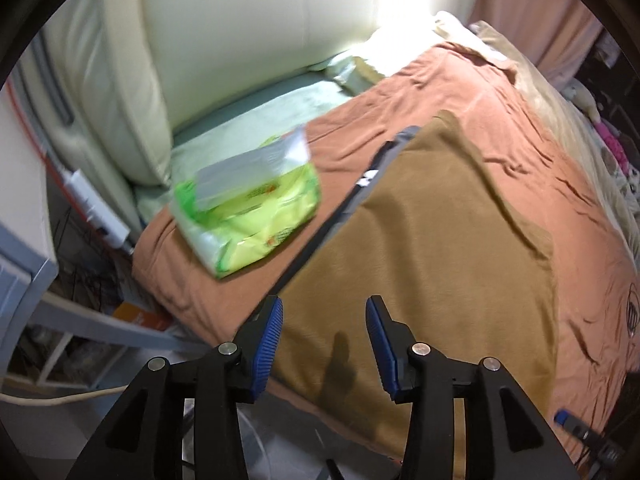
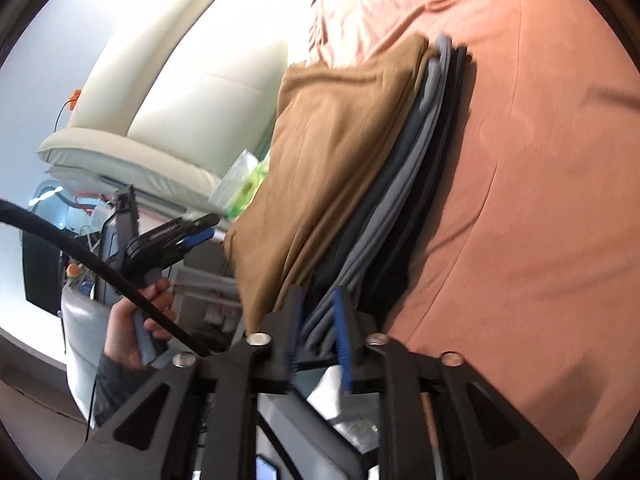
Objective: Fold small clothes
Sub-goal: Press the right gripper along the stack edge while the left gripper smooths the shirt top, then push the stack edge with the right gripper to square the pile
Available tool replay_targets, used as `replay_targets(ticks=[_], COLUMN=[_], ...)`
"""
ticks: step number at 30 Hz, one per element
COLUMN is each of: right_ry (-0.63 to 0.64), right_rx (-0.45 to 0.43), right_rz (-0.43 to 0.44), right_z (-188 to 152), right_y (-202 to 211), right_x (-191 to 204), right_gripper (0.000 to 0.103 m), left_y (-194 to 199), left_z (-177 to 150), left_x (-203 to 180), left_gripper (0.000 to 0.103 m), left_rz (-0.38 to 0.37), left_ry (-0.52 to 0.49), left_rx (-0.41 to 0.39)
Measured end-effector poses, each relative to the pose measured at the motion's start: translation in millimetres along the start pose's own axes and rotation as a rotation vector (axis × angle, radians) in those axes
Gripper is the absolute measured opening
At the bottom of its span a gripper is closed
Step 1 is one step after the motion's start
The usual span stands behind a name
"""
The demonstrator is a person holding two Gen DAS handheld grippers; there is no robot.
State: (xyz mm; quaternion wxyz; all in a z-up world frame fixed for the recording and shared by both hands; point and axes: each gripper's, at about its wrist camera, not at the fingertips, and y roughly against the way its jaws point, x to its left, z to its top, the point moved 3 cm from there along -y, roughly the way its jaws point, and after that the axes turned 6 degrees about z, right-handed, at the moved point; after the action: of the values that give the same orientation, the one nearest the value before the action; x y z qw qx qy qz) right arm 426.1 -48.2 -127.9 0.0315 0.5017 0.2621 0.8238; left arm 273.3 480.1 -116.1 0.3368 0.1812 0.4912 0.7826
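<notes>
Folded brown garment lies just beyond the parted left hand-held gripper.

Folded brown garment, stacked clothes, bedspread

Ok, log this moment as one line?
left hand-held gripper: open above brown garment | right hand-held gripper: open at grey layers | stack: folded on bedsheet

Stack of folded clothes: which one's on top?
The tan-brown garment; the grey and black pieces lie beneath it, only their edges showing.
</notes>
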Motion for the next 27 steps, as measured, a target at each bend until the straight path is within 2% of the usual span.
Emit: replay_targets(ticks=[6, 15, 20, 22, 25, 27], right_ry=[0.076, 0.239, 0.307, 0.306, 0.292, 0.291], right_rx=[-0.012, 0.076, 0.089, 0.082, 0.074, 0.07], right_rz=[0.046, 0.052, -0.093, -0.121, -0.151, -0.167], right_z=[26, 60, 66, 66, 67, 67], right_y=[-6, -60, -80, -78, -75, -73], right_x=[15, 25, 10, 5, -6, -5], right_gripper=[0.024, 0.024, 0.021, 0.02, 0.011, 0.01], left_y=[4, 6, -11, -14, -13, -10], left_z=[-11, -56, -87, -95, -103, -107], left_x=[-37, -66, -71, -71, -71, -72], left_gripper=[0.045, 0.045, 0.045, 0.046, 0.048, 0.048], left_rz=[-0.055, -0.085, -0.038, -0.024, -0.011, -0.006], left_ry=[-0.061, -0.074, -0.095, -0.1, -0.094, -0.097], left_rx=[-0.01, -0.033, -0.019, -0.025, -0.042, -0.043])
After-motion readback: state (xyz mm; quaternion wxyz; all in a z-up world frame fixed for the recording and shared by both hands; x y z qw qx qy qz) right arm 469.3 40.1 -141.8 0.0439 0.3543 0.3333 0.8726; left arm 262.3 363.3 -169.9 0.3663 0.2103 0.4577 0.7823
